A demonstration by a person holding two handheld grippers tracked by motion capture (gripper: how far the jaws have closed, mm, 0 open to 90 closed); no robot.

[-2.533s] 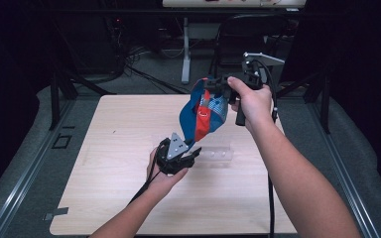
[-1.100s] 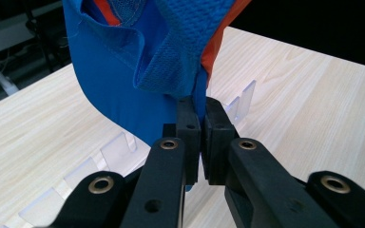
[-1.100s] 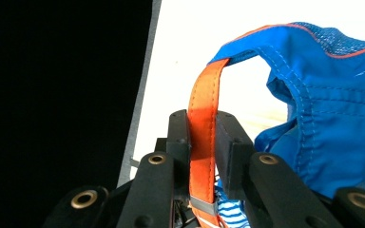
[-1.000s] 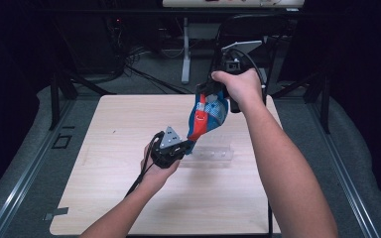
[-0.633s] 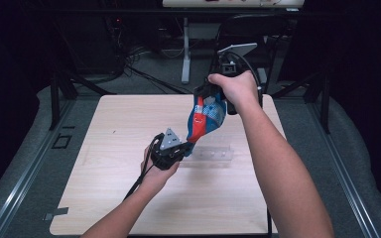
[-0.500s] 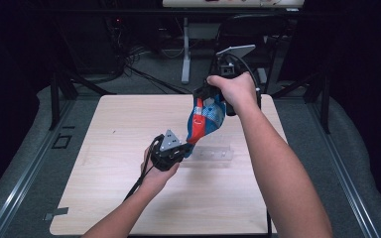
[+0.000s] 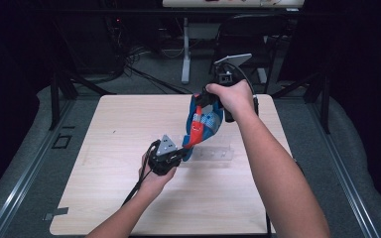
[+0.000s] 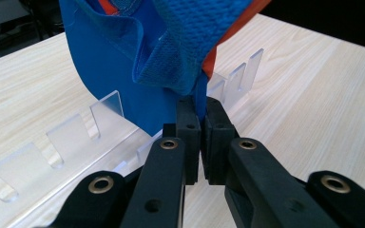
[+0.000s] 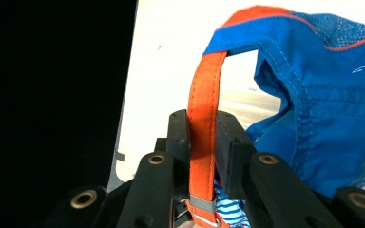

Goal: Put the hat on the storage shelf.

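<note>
The blue cap [image 7: 204, 124] is hanging above the wooden table [image 7: 104, 124], over the clear slotted rack [image 8: 76, 128]; the left gripper [image 8: 197, 107] is clamping its brim edge; the right gripper [image 9: 202, 126] is pinching its orange strap [image 9: 204, 95]

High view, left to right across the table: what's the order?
Left claw with its grey three-cornered plate → blue and orange fabric cap → right claw in the person's hand. The clear acrylic slotted rack overlaps, so it is left out.
</note>
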